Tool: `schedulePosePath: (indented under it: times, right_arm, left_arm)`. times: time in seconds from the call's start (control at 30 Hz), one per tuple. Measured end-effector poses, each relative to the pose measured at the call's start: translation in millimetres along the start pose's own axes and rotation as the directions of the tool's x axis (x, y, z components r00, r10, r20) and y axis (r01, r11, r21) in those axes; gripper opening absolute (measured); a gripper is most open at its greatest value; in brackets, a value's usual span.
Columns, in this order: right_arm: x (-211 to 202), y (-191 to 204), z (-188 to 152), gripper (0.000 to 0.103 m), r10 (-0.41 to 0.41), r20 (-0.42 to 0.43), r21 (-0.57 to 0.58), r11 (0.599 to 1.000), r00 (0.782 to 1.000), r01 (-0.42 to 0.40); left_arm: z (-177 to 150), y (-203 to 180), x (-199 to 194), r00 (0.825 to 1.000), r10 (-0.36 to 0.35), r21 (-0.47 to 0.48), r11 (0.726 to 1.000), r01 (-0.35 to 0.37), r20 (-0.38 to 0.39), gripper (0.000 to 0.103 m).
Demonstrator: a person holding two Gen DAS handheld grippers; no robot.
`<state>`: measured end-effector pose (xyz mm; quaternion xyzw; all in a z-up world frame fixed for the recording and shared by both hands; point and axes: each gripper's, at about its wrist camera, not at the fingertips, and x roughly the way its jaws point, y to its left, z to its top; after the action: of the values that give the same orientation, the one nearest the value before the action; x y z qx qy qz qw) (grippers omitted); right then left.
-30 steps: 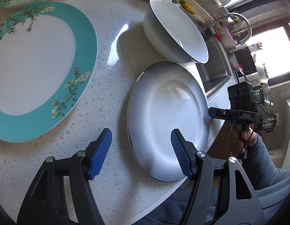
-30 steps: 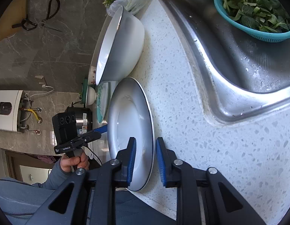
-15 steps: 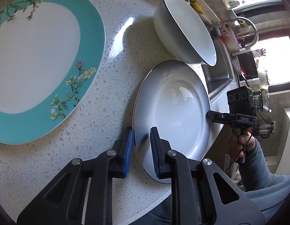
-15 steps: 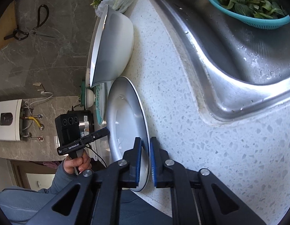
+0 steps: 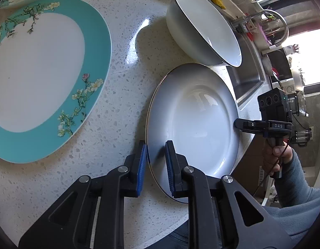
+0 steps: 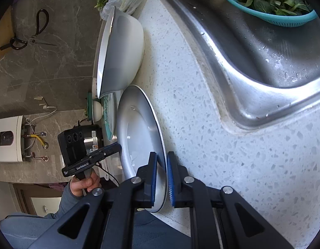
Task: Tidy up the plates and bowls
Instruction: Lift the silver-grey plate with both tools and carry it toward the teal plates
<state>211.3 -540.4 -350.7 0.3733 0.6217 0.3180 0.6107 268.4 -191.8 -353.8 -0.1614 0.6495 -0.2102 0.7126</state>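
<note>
Both grippers: we see them clamped on the rim of the round white plate with thin dark edge (image 5: pixel 193 122), from opposite sides.
left gripper (image 5: pixel 155 161): a second ago its blue pads stood wide either side of the near rim; now pinched on it, one pad under, one on the plate face.
right gripper (image 6: pixel 162 178): was nearly closed a second ago; now tight on the far rim by the counter edge.
plate place: lies flat on the speckled white stone counter (image 5: pixel 122 95), just short of the deep white bowl (image 5: pixel 203 27).
meaning: we judge the two-handed grasp done, lift comes next.
teal floral-rim plate (image 5: pixel 44 72): well apart on the left, likely stack target.
steel sink (image 6: pixel 253 62): beyond, untouched.
</note>
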Motion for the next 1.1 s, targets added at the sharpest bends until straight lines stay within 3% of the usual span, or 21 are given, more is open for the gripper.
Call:
schedulePosePath:
  times: [0.7, 0.87, 1.1]
  right_arm:
    - [6, 29, -3, 0.013, -0.029, 0.002, -0.048, 0.998, 1.0, 0.029]
    - [13, 43, -11, 0.013, -0.019, -0.017, -0.063, 0.998, 1.0, 0.018]
    - [48, 99, -13, 0.013, -0.003, -0.074, -0.171, 0.985, 0.997, -0.01]
  left_arm:
    - [-5, -4, -19, 0.998, -0.005, -0.02, 1.0, 0.006, 0.058, 0.015]
    - [-20, 0, -41, 0.996, -0.005, -0.037, 0.999, 0.009, 0.09, 0.016]
    - [-53, 29, -97, 0.987, 0.041, -0.109, 0.994, -0.024, 0.155, 0.016]
